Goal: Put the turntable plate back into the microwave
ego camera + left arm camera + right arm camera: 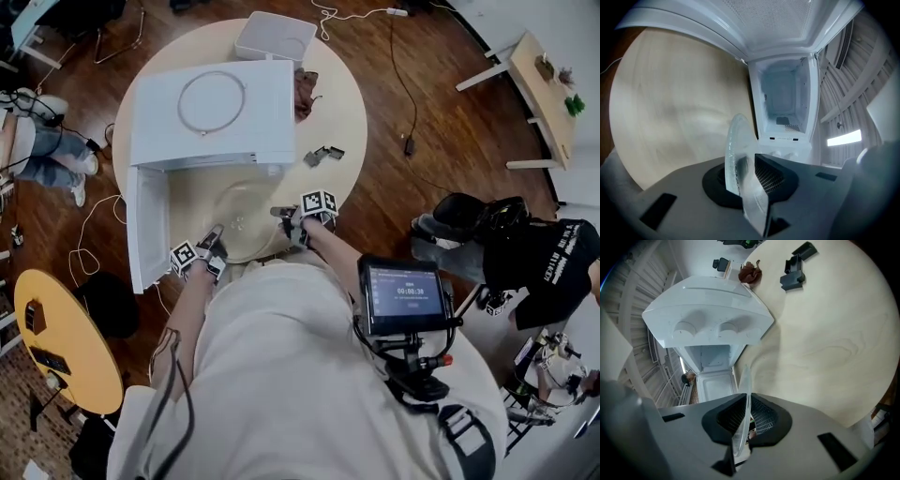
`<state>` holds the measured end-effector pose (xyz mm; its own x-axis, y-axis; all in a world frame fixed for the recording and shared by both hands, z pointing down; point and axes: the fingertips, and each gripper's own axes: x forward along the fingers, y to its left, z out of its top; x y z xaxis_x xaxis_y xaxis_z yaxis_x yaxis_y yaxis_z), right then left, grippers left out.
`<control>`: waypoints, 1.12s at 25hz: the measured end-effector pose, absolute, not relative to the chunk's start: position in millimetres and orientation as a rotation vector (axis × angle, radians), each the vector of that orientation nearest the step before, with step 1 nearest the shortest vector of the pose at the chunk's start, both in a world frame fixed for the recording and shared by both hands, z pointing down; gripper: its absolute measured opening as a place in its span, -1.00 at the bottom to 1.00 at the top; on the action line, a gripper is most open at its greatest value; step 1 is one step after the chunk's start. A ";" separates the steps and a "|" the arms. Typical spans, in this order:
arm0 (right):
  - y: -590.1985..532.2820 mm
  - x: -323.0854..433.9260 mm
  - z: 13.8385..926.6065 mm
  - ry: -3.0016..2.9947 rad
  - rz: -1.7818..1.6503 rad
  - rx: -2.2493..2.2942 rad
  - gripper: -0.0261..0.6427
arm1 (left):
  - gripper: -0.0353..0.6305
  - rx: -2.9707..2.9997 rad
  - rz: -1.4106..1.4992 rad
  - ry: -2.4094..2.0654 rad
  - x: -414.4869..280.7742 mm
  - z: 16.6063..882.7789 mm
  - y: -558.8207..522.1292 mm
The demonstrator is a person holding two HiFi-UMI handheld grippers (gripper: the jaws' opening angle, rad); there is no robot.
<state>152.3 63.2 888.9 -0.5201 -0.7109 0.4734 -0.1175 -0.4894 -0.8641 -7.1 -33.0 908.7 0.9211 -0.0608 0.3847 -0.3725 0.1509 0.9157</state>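
The turntable plate (pixel 242 217) lies roughly flat just in front of the microwave (pixel 211 112) — its open cavity (pixel 783 96) is straight ahead of both grippers, with the door (pixel 147 225) swung left. The right gripper (pixel 292 223) clamps the plate's right rim. The left gripper (pixel 208 251) has the opposite rim between its 2 jaws, seemingly loose — a gap shows beside 1 pad. The push forward would likely rest on the right.
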 end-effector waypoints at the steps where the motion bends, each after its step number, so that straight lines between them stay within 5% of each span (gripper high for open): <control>1: 63.1 152.0 891.2 1.292 -2.071 -1.244 -0.82 | -0.73 1.403 0.235 -0.376 -7.7 910.6 -32.5; 28: 65.1 165.0 935.3 1.216 -2.149 -1.318 -0.82 | -0.77 1.065 0.154 -0.471 -4.2 931.1 -25.1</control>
